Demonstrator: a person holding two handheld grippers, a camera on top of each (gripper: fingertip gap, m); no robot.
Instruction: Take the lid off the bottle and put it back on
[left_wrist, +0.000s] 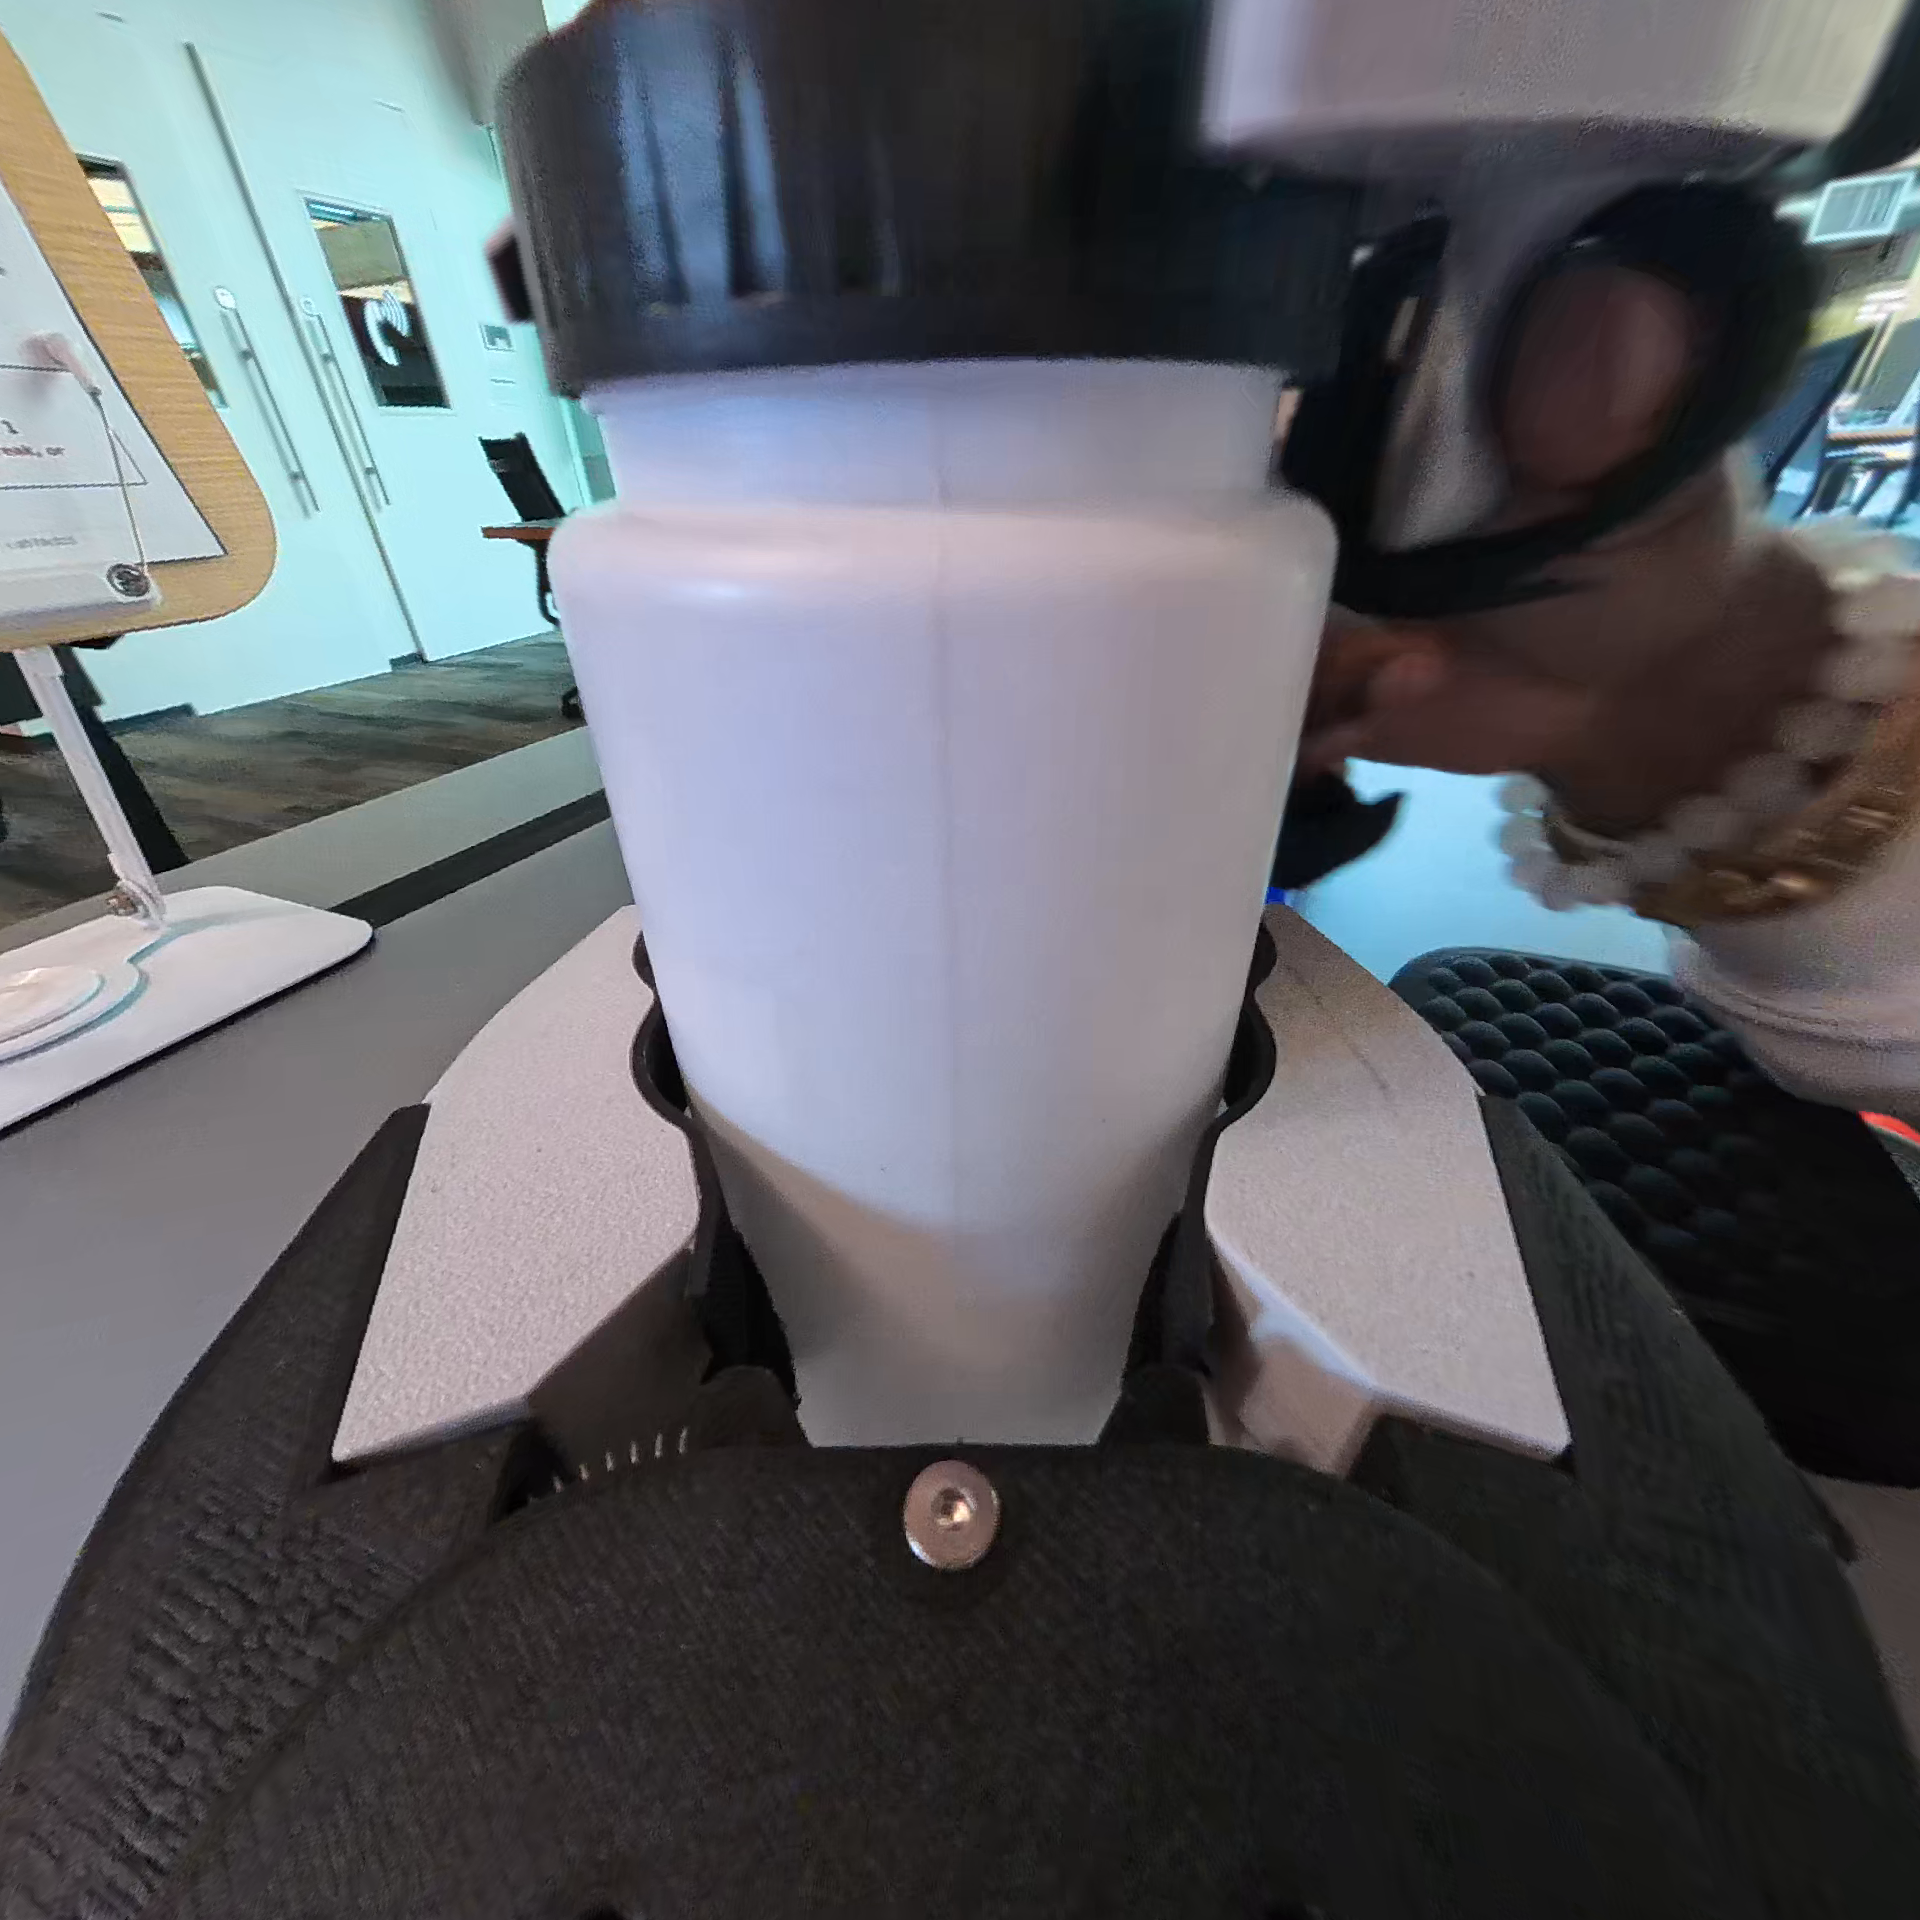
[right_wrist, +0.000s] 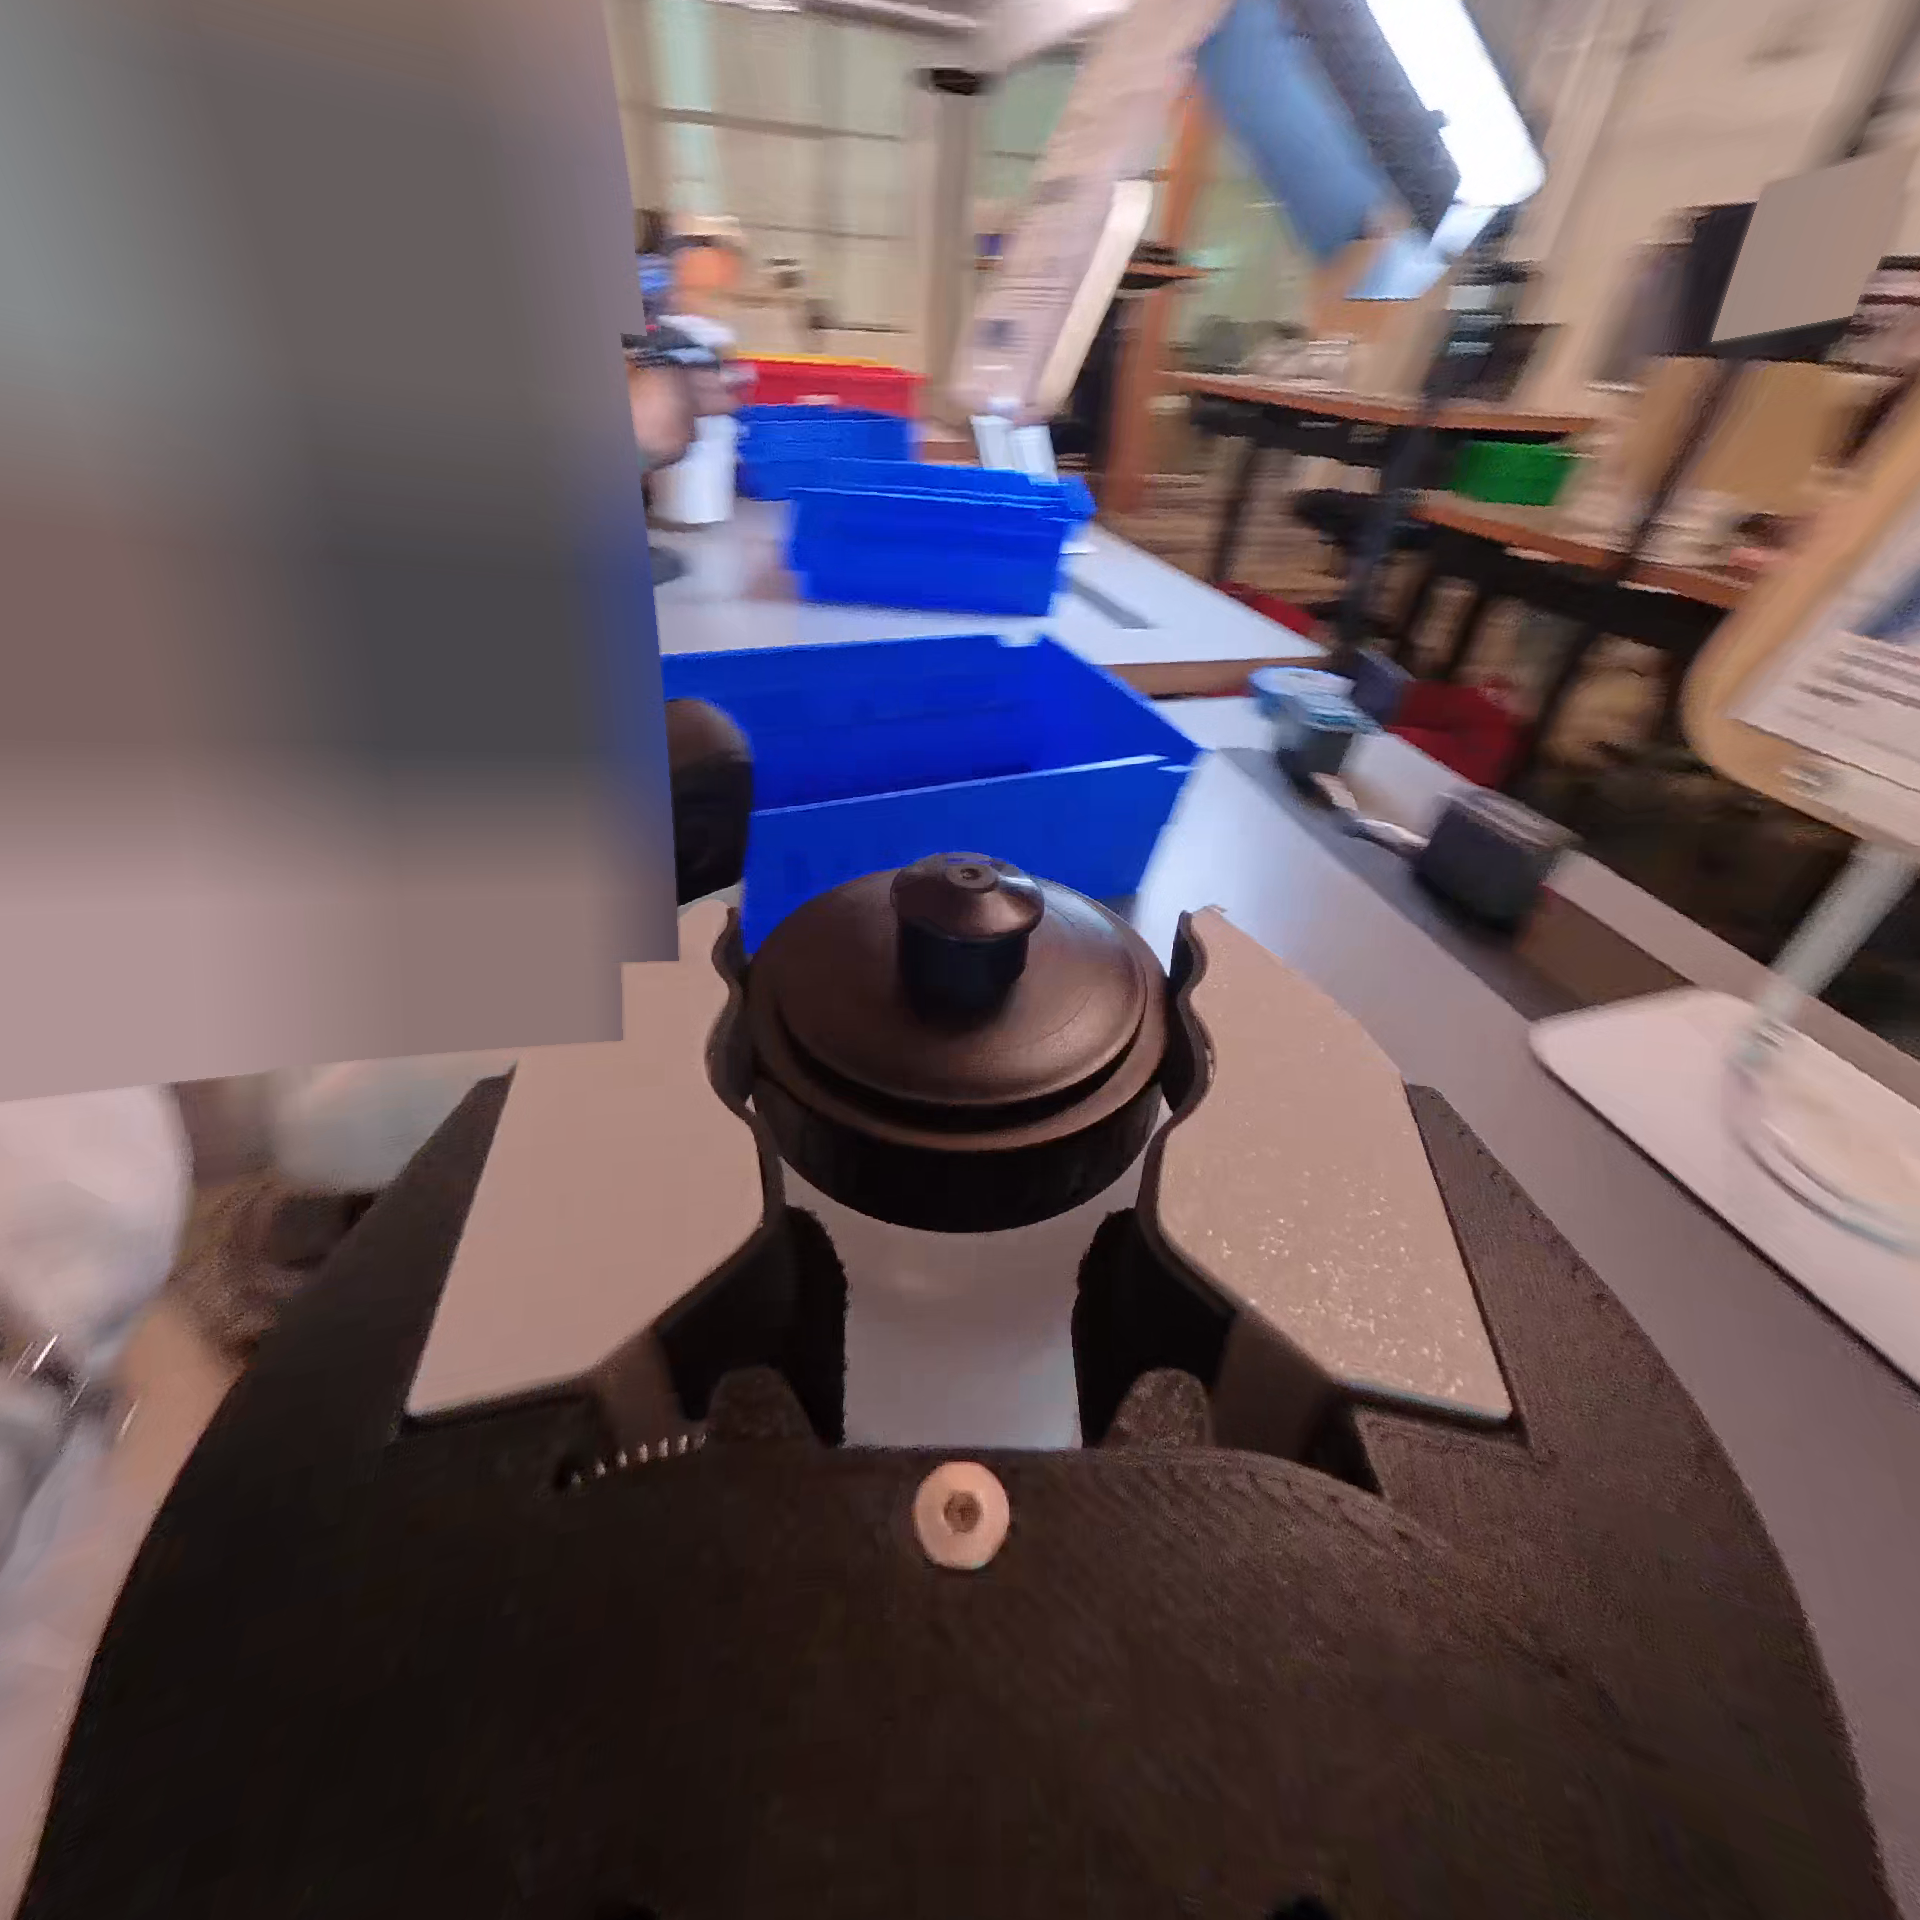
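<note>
1. The left claw is clamping the lower body of the bottle, its two grey fingers pressing against either side; the bottle is standing upright between them, above the dark counter.
2. The bottle is showing as a smooth, translucent white plastic cylinder with a rounded shoulder, a narrower neck and a faint vertical mould seam.
3. The lid is sitting on the bottle's neck: black, round, ribbed at the skirt, with a stepped domed top and a stubby spout at its centre.
4. The right claw is closing around the lid from both sides, its wavy black pads touching the skirt. Whether the lid is threaded tight cannot be told.
5. The claw bodies are showing rough, layered black plastic with grey speckled finger plates and one silver screw each.
6. The bottle's base is hidden behind the left claw's body in the left wrist view.
7. The right claw's upper part in the left wrist view is motion-blurred.
8. Blue bins are sitting beyond on the counter, and a white-based sign stand is cut off at the frame edge.
</note>
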